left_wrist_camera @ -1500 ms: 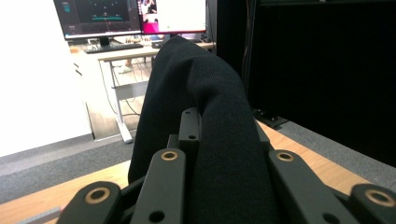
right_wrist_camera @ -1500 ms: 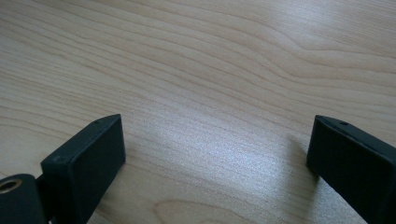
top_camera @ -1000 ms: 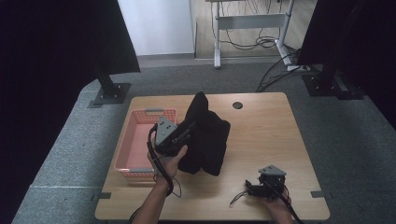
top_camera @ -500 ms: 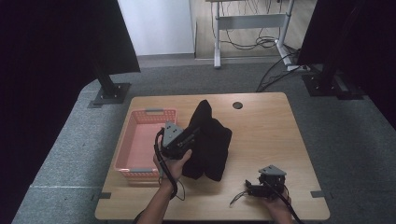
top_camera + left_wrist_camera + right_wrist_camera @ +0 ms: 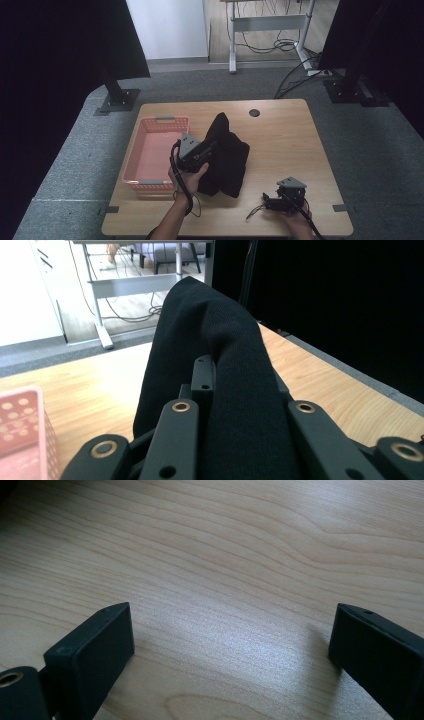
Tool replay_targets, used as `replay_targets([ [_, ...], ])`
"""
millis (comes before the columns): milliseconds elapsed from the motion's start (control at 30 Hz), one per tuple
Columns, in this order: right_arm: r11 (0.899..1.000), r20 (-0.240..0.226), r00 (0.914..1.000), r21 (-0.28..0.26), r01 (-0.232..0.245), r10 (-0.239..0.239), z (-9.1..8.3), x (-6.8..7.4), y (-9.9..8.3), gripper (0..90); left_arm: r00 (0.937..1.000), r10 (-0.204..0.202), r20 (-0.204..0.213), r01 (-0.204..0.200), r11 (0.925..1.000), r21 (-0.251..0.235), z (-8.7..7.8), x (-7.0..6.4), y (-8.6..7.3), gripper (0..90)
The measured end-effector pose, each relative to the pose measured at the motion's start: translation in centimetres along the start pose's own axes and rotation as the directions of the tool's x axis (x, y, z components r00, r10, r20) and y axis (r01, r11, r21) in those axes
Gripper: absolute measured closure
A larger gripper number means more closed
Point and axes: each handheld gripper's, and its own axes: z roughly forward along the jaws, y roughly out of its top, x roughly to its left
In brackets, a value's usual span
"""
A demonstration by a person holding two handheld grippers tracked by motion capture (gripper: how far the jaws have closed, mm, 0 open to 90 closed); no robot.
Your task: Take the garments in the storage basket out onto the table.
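Pink basket (image 5: pixel 150 150) bare beside black cloth (image 5: pixel 227 155) in left claw (image 5: pixel 207 150); right claw (image 5: pixel 265 202) agape.

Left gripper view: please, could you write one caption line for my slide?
Left claw shut on a black knitted garment raised above the wooden table, with a pink basket at the side.

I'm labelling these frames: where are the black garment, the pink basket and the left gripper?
black garment (image 5: pixel 231 160), high view, its middle fold.
pink basket (image 5: pixel 159 120), high view, its far rim.
left gripper (image 5: pixel 209 149), high view, between its fingertips.
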Motion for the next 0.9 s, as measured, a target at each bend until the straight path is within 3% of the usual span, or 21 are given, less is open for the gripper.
replay_targets([
  [900,1.000,-0.001,1.0000,0.000,0.002,-0.002,0.0,0.0,0.0,4.0,0.9996,-0.027,0.007,0.027,0.9977,0.062,1.6,-1.2,-3.7,74.5],
])
